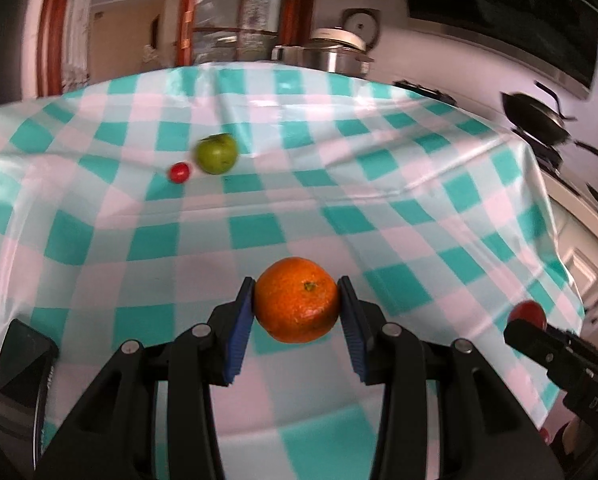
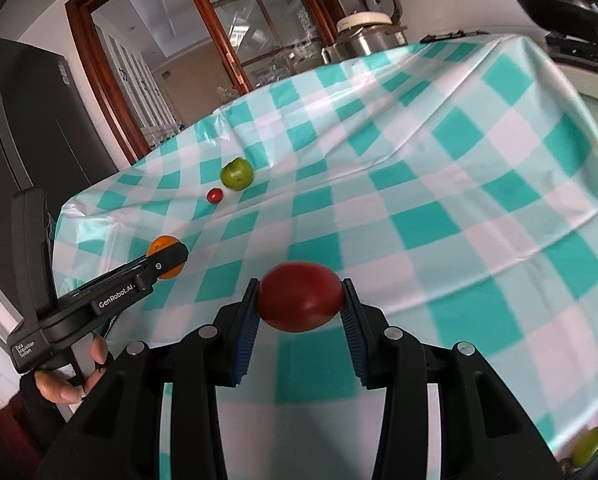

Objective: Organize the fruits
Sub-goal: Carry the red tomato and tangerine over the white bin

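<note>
My left gripper point(image 1: 297, 300) is shut on an orange point(image 1: 297, 299) and holds it above the checked tablecloth point(image 1: 339, 208). My right gripper point(image 2: 301, 298) is shut on a dark red tomato-like fruit point(image 2: 301, 297), also above the cloth. A green apple point(image 1: 216, 153) and a small red fruit point(image 1: 179, 172) lie side by side farther back on the table; they also show in the right wrist view, the apple point(image 2: 237, 174) and the small red fruit point(image 2: 215, 195). The left gripper with the orange point(image 2: 162, 249) shows at the left of the right wrist view.
A dark phone-like device point(image 1: 19, 376) lies at the table's near left. A steel pot point(image 1: 331, 54) stands beyond the far edge. Pans point(image 1: 539, 116) sit on a stove at the right. Another green fruit point(image 2: 587, 446) shows at the lower right, below the table edge.
</note>
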